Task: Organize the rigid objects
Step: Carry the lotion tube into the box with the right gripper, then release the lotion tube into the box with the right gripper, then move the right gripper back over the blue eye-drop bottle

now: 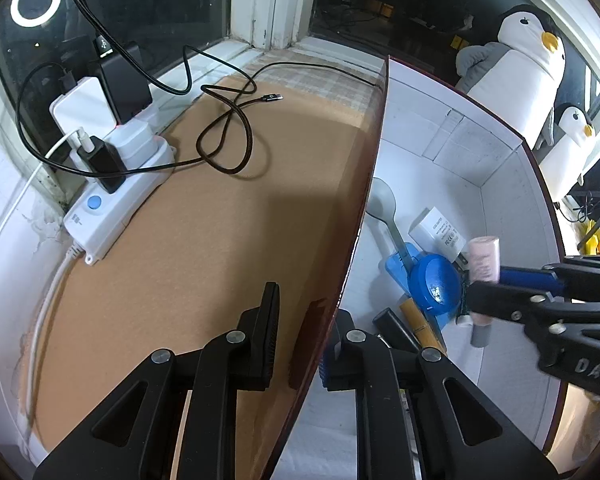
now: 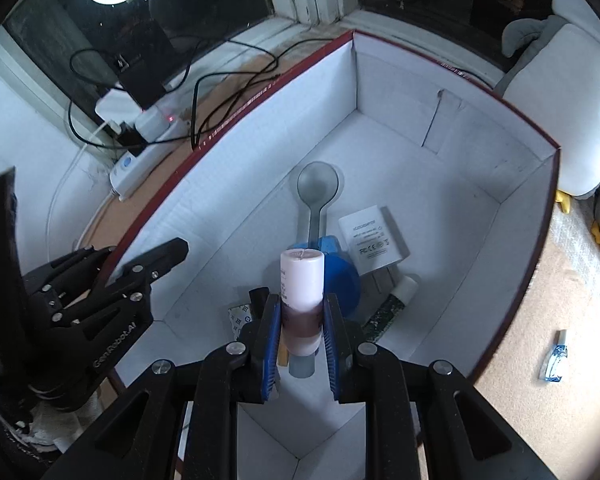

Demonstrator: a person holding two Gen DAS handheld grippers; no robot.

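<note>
A white box with a dark red rim [image 2: 260, 96] stands on the brown mat; it also shows in the left wrist view [image 1: 374, 152]. My left gripper [image 1: 304, 344] is shut on the box's left wall, one finger on each side. My right gripper [image 2: 302, 320] is shut on a pale pink tube [image 2: 302, 280] and holds it inside the box above the things there; it shows in the left wrist view too [image 1: 485, 264]. In the box lie a grey spoon [image 2: 318, 192], a white charger [image 2: 370, 240], a blue round lid [image 2: 342, 280] and a green tube [image 2: 388, 308].
A white power strip [image 1: 116, 200] with plugs and black cables [image 1: 228, 136] lies at the mat's left edge under the window. A small blue bottle [image 2: 556, 360] lies on the mat right of the box. Penguin plush toys [image 1: 520, 60] stand behind the box.
</note>
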